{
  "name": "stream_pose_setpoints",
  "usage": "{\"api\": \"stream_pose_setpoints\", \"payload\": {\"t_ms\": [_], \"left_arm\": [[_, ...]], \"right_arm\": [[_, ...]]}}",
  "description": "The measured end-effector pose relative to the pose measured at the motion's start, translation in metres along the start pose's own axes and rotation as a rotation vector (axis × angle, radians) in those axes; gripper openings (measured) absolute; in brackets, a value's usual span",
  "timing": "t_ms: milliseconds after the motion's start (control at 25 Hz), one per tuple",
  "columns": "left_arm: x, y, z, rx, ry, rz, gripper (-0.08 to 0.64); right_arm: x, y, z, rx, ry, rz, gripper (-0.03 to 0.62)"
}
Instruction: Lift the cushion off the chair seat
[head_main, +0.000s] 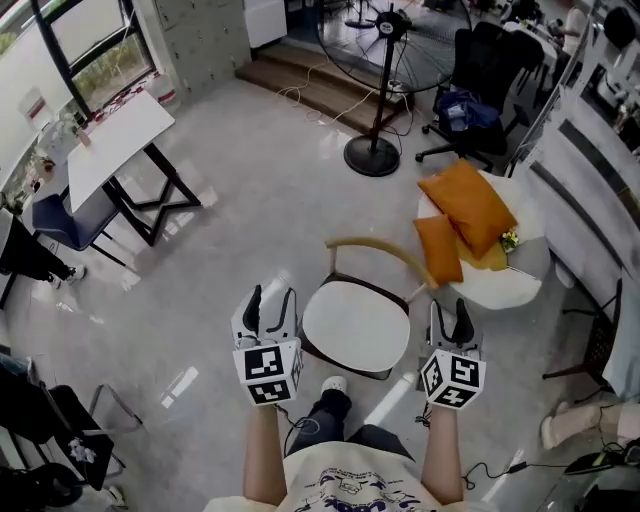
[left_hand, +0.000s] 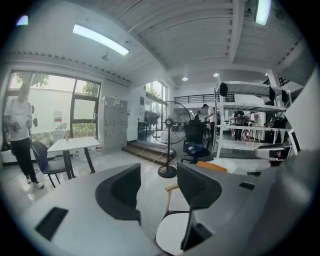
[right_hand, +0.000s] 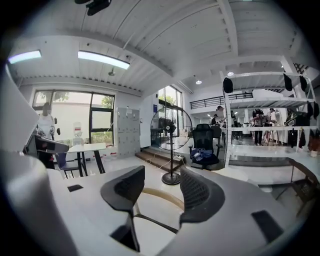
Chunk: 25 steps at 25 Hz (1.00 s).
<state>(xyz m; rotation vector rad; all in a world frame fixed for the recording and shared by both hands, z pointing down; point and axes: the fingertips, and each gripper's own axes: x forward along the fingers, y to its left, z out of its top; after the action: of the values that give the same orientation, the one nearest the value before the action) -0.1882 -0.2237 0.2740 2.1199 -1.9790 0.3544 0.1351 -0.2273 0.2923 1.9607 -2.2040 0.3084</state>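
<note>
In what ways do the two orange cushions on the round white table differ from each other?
The bigger cushion is clearly larger than the smaller cushion. The bigger cushion lies well onto the round table; the smaller cushion sits at its edge, nearest the chair. The bigger cushion lies slanted in the head view; the smaller cushion runs more up and down. Both are orange, and neither is on the chair seat.
</note>
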Motion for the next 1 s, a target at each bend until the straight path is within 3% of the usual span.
{"api": "stream_pose_setpoints", "payload": {"t_ms": [560, 1000], "left_arm": [[0.093, 0.016, -0.083, -0.011, 0.171, 0.000, 0.232], [0.152, 0.010, -0.171, -0.006, 0.328, -0.010, 0.227]], "right_arm": [[0.079, -0.012, -0.092, 0.027, 0.201, -0.030, 0.245], [0.128, -0.023, -0.194, 0.027, 0.417, 0.012, 0.249]]}}
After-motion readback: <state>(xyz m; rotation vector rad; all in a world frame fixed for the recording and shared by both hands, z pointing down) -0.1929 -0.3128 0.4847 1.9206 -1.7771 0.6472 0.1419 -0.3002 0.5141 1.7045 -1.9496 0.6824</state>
